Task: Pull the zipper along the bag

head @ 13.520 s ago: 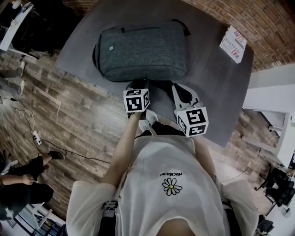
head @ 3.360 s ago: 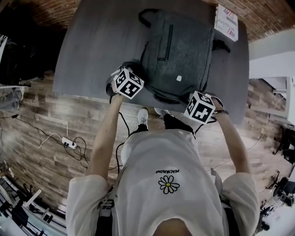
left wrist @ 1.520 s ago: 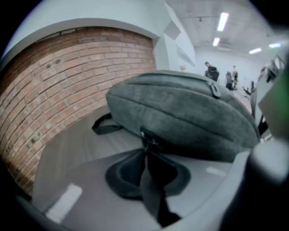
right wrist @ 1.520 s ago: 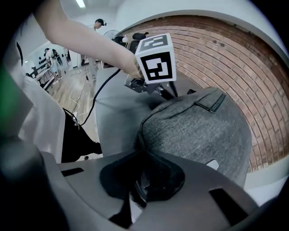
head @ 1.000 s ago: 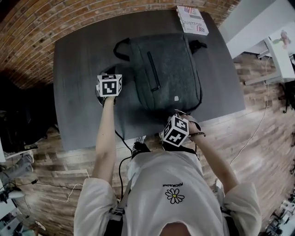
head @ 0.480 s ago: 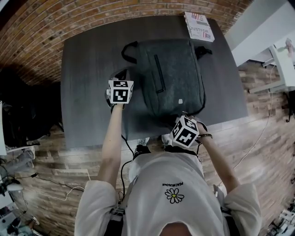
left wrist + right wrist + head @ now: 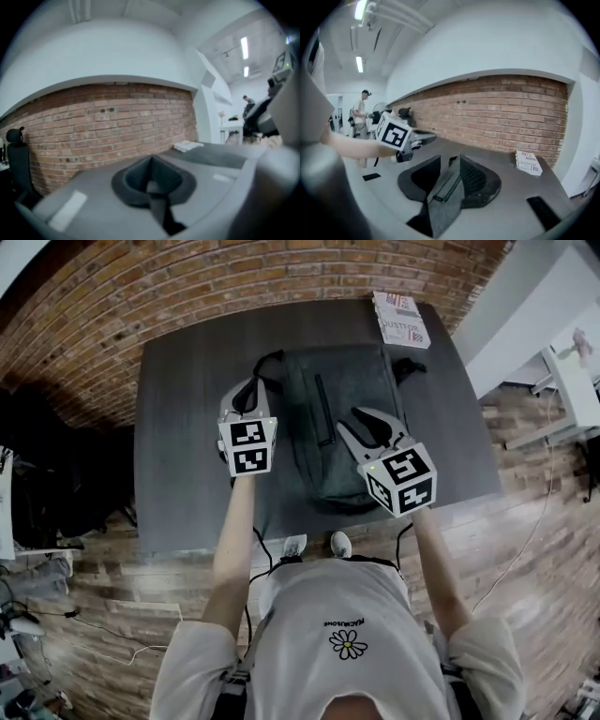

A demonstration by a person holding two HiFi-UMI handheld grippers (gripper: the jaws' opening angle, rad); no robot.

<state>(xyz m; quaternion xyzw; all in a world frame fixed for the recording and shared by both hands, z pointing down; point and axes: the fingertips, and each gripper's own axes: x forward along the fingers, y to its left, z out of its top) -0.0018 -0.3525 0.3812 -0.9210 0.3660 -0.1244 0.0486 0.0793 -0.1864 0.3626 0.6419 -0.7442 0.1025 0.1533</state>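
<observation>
1. The bag [image 7: 352, 427], a dark grey backpack, is seen lying flat in the upper middle of the head view, on the grey surface [image 7: 183, 427]. A booklet [image 7: 403, 317] lies well apart at the upper right, by the brick wall [image 7: 141, 296].
2. The left hand-held gripper [image 7: 249, 388] is held over the bag's left edge, at centre left of the frame. Its jaws are pressed together and nothing is pinched.
3. The right hand-held gripper [image 7: 364, 427] is held over the bag's right half. Its jaws are spread and have just been opening. In the right gripper view the bag shows beyond the gap, but no pad is on it.
4. Neither gripper is judged to be touching the bag, and both look raised off it.
5. The bag is judged to be soft padded fabric. It should give when pressed, be only moderately heavy, and not be fragile.
6. It is likely to slide or bunch on the smooth surface when a zipper is pulled, so the fabric beside the track should be held down by one gripper.
7. A pocket zipper [image 7: 323, 409] is seen as a dark line on the top face, with a carry loop [image 7: 265, 362] at the upper left corner.
8. The pull tab is too small to be made out. It is expected to be small and stiff and easily lost, so a tight pinch square on the tab is advised, pulled along the track.
</observation>
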